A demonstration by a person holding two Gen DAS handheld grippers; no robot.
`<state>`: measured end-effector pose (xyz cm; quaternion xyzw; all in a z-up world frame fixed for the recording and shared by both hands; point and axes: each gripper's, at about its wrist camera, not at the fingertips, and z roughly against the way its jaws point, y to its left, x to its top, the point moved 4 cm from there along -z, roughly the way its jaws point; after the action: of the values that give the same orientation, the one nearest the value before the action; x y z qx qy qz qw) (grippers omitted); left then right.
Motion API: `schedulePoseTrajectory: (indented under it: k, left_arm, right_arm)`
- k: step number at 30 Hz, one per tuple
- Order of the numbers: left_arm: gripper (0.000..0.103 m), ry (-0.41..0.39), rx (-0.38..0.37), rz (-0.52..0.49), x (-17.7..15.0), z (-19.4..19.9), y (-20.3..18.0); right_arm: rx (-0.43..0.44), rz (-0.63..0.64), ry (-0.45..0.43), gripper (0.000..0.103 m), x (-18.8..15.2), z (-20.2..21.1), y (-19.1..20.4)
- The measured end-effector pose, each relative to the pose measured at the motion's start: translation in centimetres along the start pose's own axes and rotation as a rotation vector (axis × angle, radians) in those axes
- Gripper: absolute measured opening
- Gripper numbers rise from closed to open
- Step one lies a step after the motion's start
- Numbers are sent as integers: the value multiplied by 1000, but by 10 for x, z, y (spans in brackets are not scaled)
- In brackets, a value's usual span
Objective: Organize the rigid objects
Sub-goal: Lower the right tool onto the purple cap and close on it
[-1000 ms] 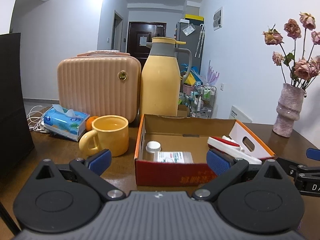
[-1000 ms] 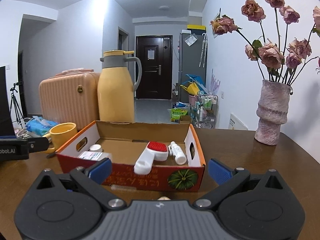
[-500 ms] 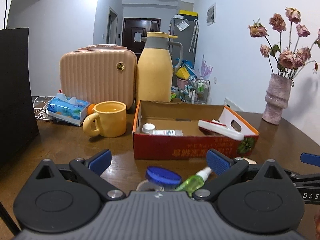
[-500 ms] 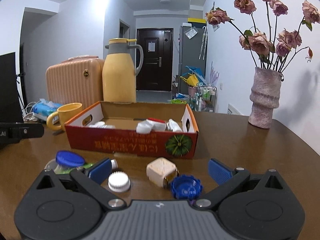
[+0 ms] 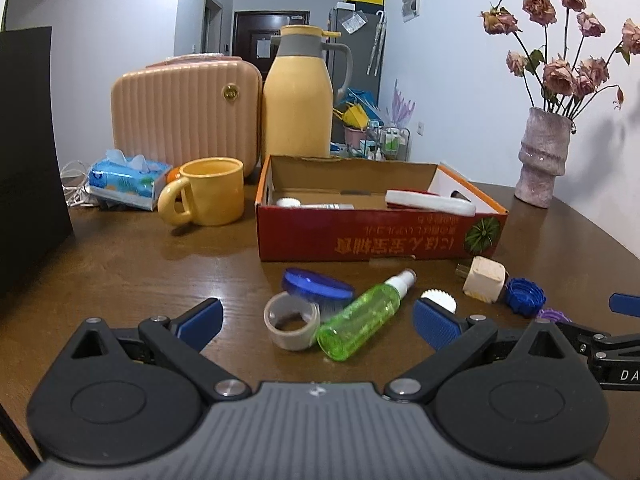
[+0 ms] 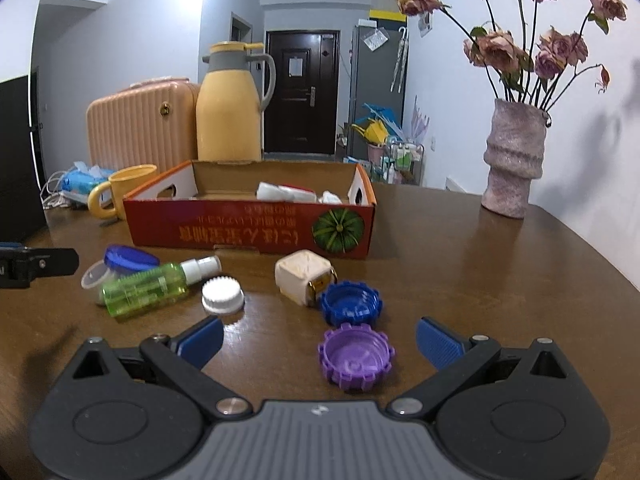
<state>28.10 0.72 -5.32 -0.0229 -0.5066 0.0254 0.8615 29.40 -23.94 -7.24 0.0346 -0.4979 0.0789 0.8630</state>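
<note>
A red cardboard box (image 5: 376, 236) (image 6: 248, 230) stands on the brown table and holds a white-and-red brush (image 5: 430, 202) and small white items. In front of it lie a green spray bottle (image 5: 362, 318) (image 6: 148, 288), a blue-lidded clear jar (image 5: 308, 300) (image 6: 120, 262), a white cap (image 6: 222, 294), a cream plug cube (image 6: 302, 276) (image 5: 482, 282), a blue cap (image 6: 350, 302) and a purple cap (image 6: 355, 358). My left gripper (image 5: 318, 320) is open around the jar and bottle. My right gripper (image 6: 318, 340) is open around the purple cap.
Behind the box stand a yellow mug (image 5: 208, 192), a yellow thermos (image 5: 298, 96), a peach case (image 5: 184, 114) and a tissue pack (image 5: 126, 178). A flower vase (image 6: 512, 160) is at the back right. A black panel (image 5: 28, 152) rises at the left.
Both grippers have drawn back from the box and dipped lower, bringing the loose items in front of the box into view between the fingers. Jaws stay open throughout.
</note>
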Motion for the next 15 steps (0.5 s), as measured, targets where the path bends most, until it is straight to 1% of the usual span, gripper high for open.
schedulePoseTrajectory:
  k: [5,10,15]
  left_arm:
    - [103,13,-5,-6,-4,-3,-1]
    - [103,20,-13,-8,-5,-7,-2]
    - [103,35,-15,-6,-8,-13,0]
  right_arm:
    - [-6,7,44,103,-9,-9,-5]
    - [-17,2,97,101,-13,-29,-15]
    - [-10,-4,132,94,-13,-48,-22]
